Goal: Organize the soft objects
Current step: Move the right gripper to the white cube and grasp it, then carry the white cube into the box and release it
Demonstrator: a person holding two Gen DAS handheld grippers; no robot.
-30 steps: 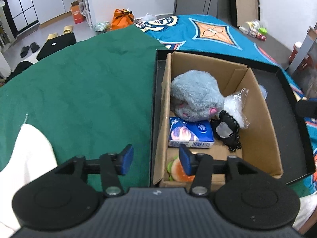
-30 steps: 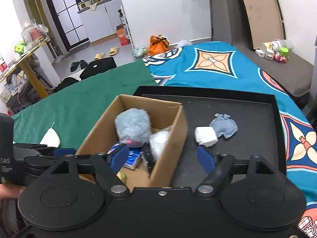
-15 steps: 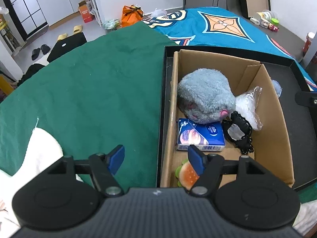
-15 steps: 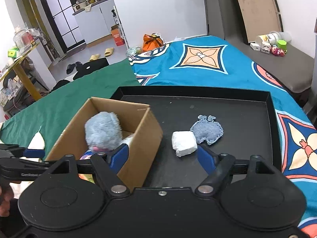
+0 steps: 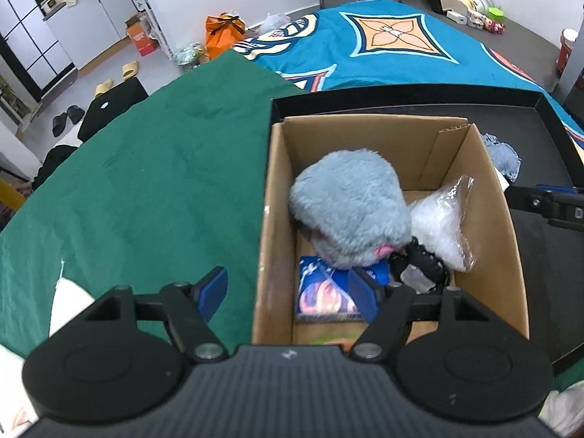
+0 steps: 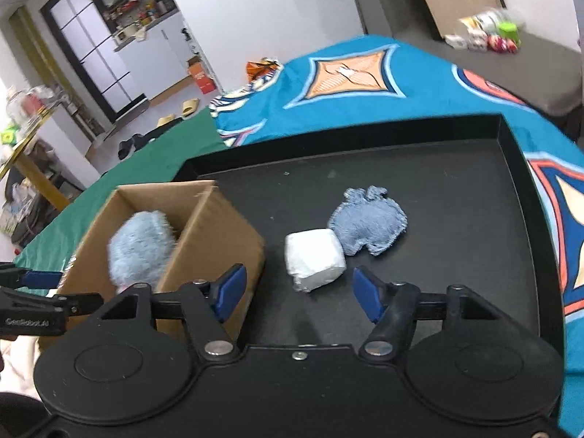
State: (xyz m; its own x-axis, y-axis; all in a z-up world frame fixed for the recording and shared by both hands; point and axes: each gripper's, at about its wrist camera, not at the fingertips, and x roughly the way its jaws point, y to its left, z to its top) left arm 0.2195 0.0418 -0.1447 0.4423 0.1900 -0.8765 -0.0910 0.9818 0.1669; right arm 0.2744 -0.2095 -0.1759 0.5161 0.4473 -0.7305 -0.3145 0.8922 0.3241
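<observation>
a: since the white cube point(image 6: 314, 258) sits on the black tray point(image 6: 474, 219) just ahead of the right tongs point(image 6: 298, 290), spread wide and empty, how do you judge it handles?

b: probably light and squashy. i'd pinch it across its two side faces, low down. the denim pouch point(image 6: 368, 221) touching it looks limp, so take that at its thick middle.

a: and the left tongs point(image 5: 288, 292)?

b: also spread, holding nothing, straddling the near wall of the cardboard box point(image 5: 511, 255), over the tissue pack point(image 5: 321, 297).

a: anything unclear?

b: the grey plush point(image 5: 350, 219) hides what's beneath it, and the right view is blurred. the box bottom nearest us is cut off.
</observation>
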